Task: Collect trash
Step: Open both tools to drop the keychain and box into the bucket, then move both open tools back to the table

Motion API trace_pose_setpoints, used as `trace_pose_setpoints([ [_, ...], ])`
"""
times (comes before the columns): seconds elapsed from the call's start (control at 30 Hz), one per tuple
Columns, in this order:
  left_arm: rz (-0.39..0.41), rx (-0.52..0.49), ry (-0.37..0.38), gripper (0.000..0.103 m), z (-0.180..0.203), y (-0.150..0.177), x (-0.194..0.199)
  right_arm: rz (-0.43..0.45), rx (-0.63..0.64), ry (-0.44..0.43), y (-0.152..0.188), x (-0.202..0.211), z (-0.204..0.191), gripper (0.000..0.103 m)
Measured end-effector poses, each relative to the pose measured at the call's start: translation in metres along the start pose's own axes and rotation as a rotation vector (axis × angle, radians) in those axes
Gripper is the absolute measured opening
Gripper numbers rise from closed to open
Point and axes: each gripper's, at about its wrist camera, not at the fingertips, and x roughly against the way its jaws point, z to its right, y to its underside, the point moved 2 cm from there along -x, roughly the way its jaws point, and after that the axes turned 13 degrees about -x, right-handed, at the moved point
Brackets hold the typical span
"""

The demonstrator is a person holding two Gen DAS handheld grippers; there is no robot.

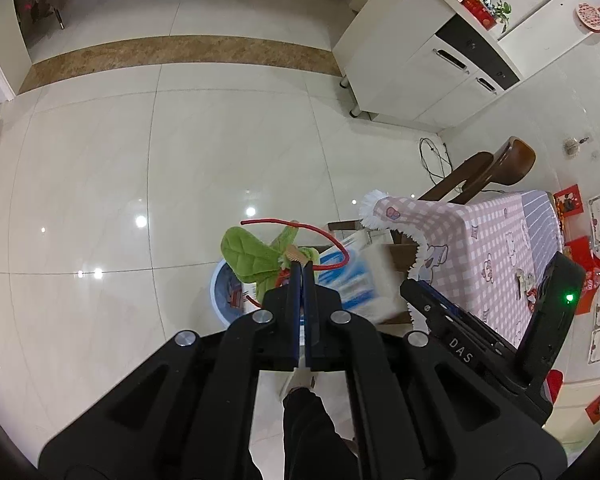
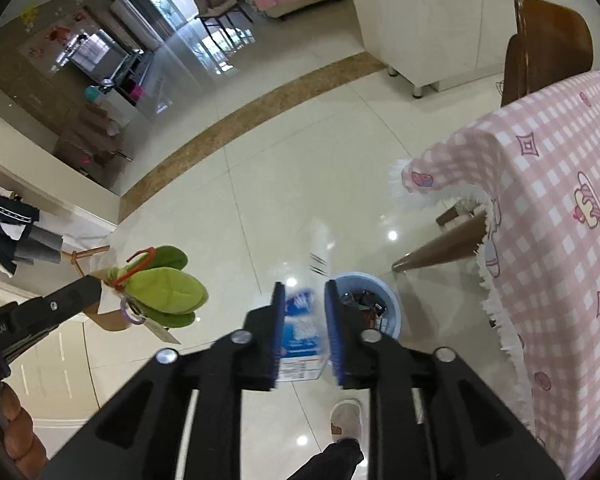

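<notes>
Now both claws hang over the floor beside the table corner, and the blue bin (image 2: 384, 300) sits right below. The right gripper (image 2: 302, 320) has its jaws parted, and a white-and-blue tissue pack (image 2: 300, 328) shows between them; the left pad looks just beside the pack, though whether either pad presses on it I cannot tell through the blur. The pack's long axis runs away from the camera, roughly along the fingers, and the bin's mouth lies just to the right of it and a little ahead. That offset is the relation that matters: by my reckoning, a drop from here might clip the near rim or miss, so a small shift toward the bin looks wise.

The left gripper (image 1: 302, 266) is clamped shut on a green plush leaf toy (image 1: 252, 256) with a red cord (image 1: 300, 228) looping off it, held above the bin's left side in its own view.

Room to move is open floor to the left; the pink checked tablecloth (image 2: 540, 200) with its fringe hangs close on the right.
</notes>
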Motion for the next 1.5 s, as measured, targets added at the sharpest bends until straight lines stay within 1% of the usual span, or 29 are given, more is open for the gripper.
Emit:
trace_pose_setpoints([
  [0.23, -0.035, -0.014, 0.001, 0.001, 0.004, 0.000, -0.012, 0.016, 0.016, -0.002, -0.003, 0.010, 0.000, 0.021],
  [0.53, -0.074, -0.060, 0.007, 0.001, 0.025, -0.005, -0.026, 0.039, -0.017, -0.013, -0.008, 0.034, 0.011, 0.021],
  [0.7, -0.098, -0.068, 0.004, 0.001, 0.035, -0.005, -0.033, 0.050, -0.034, -0.019, -0.008, 0.046, 0.018, 0.024],
  [0.9, -0.103, -0.091, 0.007, 0.001, 0.056, -0.008, -0.037, 0.057, -0.060, -0.032, -0.009, 0.058, 0.031, 0.028],
  [1.0, -0.114, -0.095, -0.006, 0.001, 0.065, -0.009, -0.040, 0.064, -0.073, -0.041, -0.011, 0.065, 0.041, 0.028],
  [1.07, -0.133, -0.077, -0.030, 0.003, 0.068, -0.008, -0.044, 0.067, -0.082, -0.048, -0.013, 0.069, 0.047, 0.028],
  [1.1, -0.159, -0.063, -0.043, 0.005, 0.068, -0.006, -0.049, 0.069, -0.086, -0.051, -0.013, 0.070, 0.051, 0.029],
  [1.13, -0.188, -0.050, -0.056, 0.023, 0.069, -0.005, -0.054, 0.072, -0.092, -0.053, -0.014, 0.072, 0.056, 0.029],
  [1.17, -0.200, -0.040, -0.069, 0.061, 0.070, -0.004, -0.057, 0.074, -0.098, -0.056, -0.015, 0.075, 0.060, 0.029],
  [1.2, -0.194, -0.026, -0.089, 0.071, 0.071, -0.003, -0.057, 0.075, -0.105, -0.059, -0.015, 0.078, 0.064, 0.029],
  [1.23, -0.169, -0.024, -0.096, 0.072, 0.074, -0.002, -0.055, 0.077, -0.109, -0.061, -0.016, 0.080, 0.068, 0.029],
  [1.33, -0.175, -0.042, -0.096, 0.072, 0.091, -0.002, -0.059, 0.086, -0.124, -0.063, -0.019, 0.087, 0.085, 0.029],
  [1.5, -0.150, -0.106, -0.076, 0.072, 0.142, -0.008, -0.066, 0.115, -0.167, -0.063, -0.027, 0.107, 0.124, 0.029],
])
